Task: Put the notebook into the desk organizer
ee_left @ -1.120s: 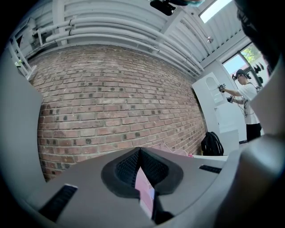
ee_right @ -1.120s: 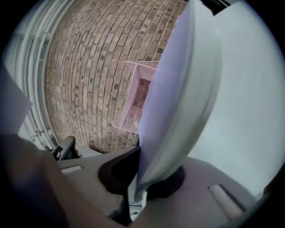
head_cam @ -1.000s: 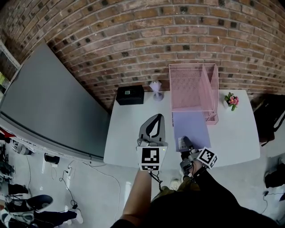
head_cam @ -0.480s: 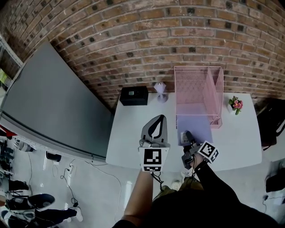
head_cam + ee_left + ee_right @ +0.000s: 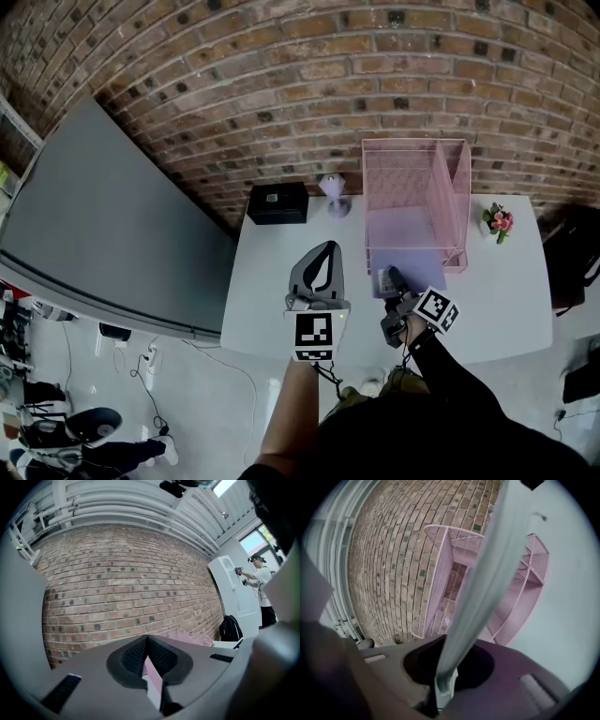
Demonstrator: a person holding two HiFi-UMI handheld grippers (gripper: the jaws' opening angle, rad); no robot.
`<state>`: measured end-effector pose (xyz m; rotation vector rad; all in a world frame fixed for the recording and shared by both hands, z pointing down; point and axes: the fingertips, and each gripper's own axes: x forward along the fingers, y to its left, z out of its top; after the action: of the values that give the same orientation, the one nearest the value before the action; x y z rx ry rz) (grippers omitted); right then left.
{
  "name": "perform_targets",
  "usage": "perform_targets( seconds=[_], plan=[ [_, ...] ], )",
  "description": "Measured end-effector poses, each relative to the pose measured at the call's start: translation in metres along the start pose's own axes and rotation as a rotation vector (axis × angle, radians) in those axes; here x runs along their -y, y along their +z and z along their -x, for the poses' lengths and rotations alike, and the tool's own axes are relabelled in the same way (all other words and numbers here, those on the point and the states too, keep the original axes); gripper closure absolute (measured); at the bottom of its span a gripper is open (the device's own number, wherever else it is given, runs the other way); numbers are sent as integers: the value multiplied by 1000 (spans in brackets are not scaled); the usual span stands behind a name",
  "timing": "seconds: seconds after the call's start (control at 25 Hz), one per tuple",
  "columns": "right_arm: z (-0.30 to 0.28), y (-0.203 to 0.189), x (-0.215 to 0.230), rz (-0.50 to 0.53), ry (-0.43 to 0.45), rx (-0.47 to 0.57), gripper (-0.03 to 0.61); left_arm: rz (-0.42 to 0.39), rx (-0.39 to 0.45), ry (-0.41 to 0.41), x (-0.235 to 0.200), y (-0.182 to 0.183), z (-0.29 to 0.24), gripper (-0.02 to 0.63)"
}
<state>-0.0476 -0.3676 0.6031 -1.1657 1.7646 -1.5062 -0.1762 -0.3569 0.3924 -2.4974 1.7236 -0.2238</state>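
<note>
The lavender notebook (image 5: pixel 410 242) lies flat, its far part inside the pink mesh desk organizer (image 5: pixel 448 164) and its near end sticking out in front. My right gripper (image 5: pixel 387 278) is shut on the notebook's near edge. In the right gripper view the notebook (image 5: pixel 490 569) runs edge-on from the right gripper (image 5: pixel 442 679) toward the organizer (image 5: pixel 440 576). My left gripper (image 5: pixel 327 247) hovers over the white table (image 5: pixel 281 291) left of the notebook, shut and empty. In the left gripper view the left gripper (image 5: pixel 146 639) has its jaws touching, with the organizer (image 5: pixel 190 637) behind.
A black box (image 5: pixel 276 202) and a small lavender stand (image 5: pixel 333 192) sit at the table's back left. A little pot of pink flowers (image 5: pixel 496 220) stands right of the organizer. A brick wall (image 5: pixel 281 84) is behind, a grey panel (image 5: pixel 103 216) at left, a black bag (image 5: pixel 574 253) at right.
My right gripper has pushed the notebook away from me, so more of it now lies inside the organizer. The left gripper has stayed about where it was.
</note>
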Motion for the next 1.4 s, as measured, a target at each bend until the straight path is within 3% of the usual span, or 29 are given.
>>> perform_targets(
  seconds=[1.04, 1.4],
  plan=[
    [-56, 42, -6, -42, 32, 25, 548, -39, -40, 30, -12, -2, -37, 606],
    [-45, 22, 5, -71, -85, -46, 529, -33, -31, 21, -7, -1, -30, 606]
  ],
)
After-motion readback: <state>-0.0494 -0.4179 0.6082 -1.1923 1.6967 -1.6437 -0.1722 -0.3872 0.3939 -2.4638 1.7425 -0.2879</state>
